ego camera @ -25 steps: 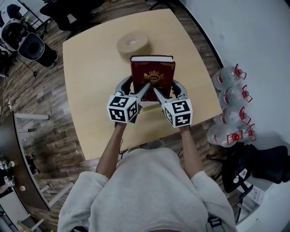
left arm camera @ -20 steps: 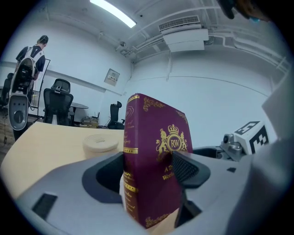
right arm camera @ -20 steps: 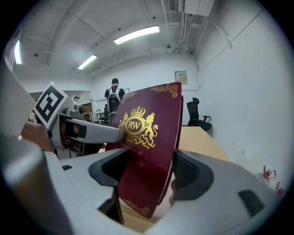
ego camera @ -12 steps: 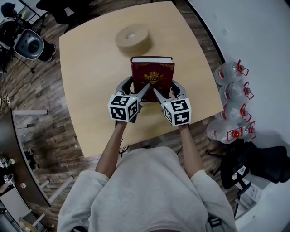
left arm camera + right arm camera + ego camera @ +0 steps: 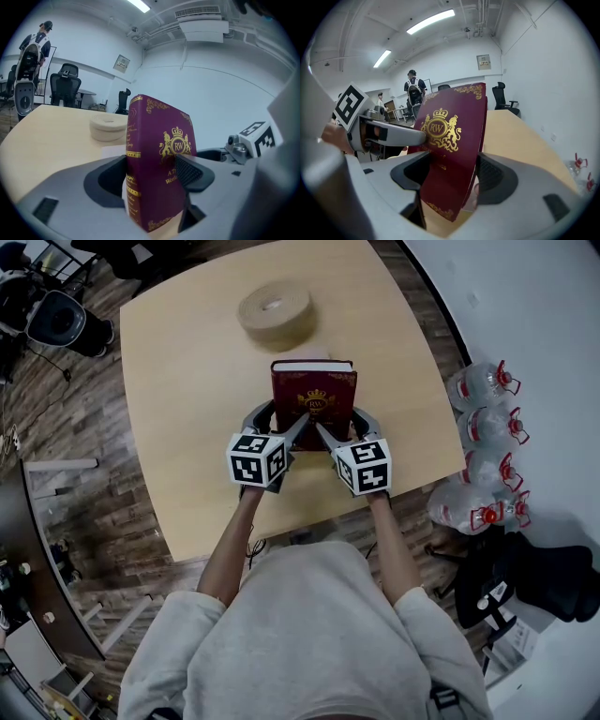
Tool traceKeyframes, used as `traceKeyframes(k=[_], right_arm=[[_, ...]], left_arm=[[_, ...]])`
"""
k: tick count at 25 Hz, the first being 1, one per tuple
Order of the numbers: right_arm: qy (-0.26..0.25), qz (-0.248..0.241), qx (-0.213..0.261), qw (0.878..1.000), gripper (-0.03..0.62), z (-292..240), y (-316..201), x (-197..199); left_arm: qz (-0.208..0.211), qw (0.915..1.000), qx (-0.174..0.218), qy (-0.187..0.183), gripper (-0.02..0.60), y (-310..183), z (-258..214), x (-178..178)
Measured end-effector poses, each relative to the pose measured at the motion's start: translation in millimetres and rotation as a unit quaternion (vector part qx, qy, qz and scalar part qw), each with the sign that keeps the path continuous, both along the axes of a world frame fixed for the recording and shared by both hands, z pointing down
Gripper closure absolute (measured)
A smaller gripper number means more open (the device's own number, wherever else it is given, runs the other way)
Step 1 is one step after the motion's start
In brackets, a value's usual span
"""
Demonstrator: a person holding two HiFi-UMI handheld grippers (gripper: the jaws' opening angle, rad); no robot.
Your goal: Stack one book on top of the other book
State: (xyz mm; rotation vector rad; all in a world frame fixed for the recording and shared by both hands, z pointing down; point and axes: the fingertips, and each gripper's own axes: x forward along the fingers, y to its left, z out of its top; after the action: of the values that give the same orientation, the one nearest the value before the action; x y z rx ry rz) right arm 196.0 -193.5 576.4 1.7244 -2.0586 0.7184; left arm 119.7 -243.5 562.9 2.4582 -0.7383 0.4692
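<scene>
Left gripper (image 5: 152, 176) jaws clamping book (image 5: 314, 399) at spine side; right gripper (image 5: 450, 176) jaws clamping opposite edge. Book hanging tilted between both pairs, above surface (image 5: 187, 381). Pale flat item (image 5: 112, 151) lying beyond jaws, possibly second book; cannot confirm. Stacking not done: placing and releasing remaining.

Maroon hardback (image 5: 314, 401) (gold crest on cover) lifted, cover facing up.

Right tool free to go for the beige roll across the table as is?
Probably not. The right tool is shut on the maroon book, shared with the left tool, and the book sits between it and the roll. It would need to let go first.
</scene>
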Motion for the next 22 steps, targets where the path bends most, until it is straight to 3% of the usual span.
traceKeyframes(k=[22], right_arm=[[-0.057, -0.003, -0.047, 0.997, 0.283, 34, -19, 5]], left_arm=[[-0.017, 0.9986, -0.048, -0.012, 0.242, -19, 38, 4]])
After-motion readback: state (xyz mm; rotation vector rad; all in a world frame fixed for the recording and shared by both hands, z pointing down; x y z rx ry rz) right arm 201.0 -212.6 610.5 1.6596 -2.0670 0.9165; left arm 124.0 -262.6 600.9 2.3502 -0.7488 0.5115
